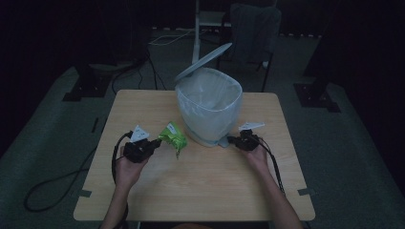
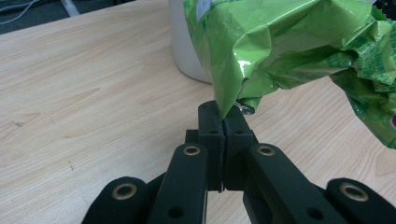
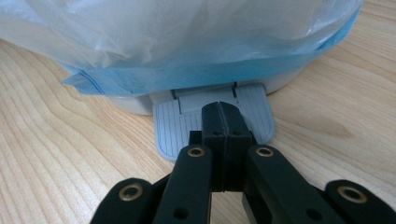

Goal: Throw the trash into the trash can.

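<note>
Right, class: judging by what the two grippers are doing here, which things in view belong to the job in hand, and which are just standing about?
In the job:
- green wrapper, pinched in the left gripper
- pedal bin, lid up
- foot pedal, under the shut right gripper

Just about:
- chair beyond the table
- floor cables
- white stand

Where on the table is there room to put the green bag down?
The near half of the table, between the two forearms, is bare wood. So is the far left corner. It is crowded in the middle: the bin, the green bag, and both hand-held grippers, left and right.
</note>
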A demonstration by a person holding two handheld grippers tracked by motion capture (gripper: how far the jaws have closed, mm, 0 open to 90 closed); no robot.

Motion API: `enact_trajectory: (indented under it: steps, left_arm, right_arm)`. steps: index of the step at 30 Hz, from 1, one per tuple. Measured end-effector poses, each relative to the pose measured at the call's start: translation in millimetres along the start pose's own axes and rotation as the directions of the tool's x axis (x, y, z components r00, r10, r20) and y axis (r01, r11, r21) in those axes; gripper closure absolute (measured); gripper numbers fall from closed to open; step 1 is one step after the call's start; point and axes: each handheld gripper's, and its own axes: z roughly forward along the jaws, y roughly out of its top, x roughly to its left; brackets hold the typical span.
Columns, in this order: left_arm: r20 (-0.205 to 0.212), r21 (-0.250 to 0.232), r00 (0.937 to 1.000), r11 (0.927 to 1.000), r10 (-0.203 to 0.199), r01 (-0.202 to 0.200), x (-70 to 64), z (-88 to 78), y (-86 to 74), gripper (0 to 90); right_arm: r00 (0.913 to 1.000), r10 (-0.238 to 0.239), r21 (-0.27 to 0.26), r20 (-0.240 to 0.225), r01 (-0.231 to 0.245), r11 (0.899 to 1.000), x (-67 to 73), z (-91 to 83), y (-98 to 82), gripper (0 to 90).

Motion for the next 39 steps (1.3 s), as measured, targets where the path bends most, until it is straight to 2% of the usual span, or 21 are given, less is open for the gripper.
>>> enact_trajectory:
  steps: [7, 25, 39]
  left_arm:
    - [0.0, -0.01, 1.0, 0.9999, 0.0, 0.0, 0.2, -2.2, 3.6, 89.0]
    - [0.009, -0.049, 1.0, 0.9988, -0.002, 0.003, 3.0, -11.4, 15.8, 89.0]
    - [-0.007, -0.063, 0.999, 0.9971, 0.043, -0.044, 3.1, -21.6, 37.0, 89.0]
  right_arm:
    - [0.9999, 0.011, -0.01, -0.004, -0.011, 1.0, -1.0, -1.3, -2.7, 90.0]
    - [1.0, 0.005, 0.013, 0.002, -0.005, 1.0, -0.7, -0.8, 1.0, 90.0]
    - [1.0, 0.007, 0.02, 0.003, -0.007, 1.0, -0.5, -0.8, 1.8, 90.0]
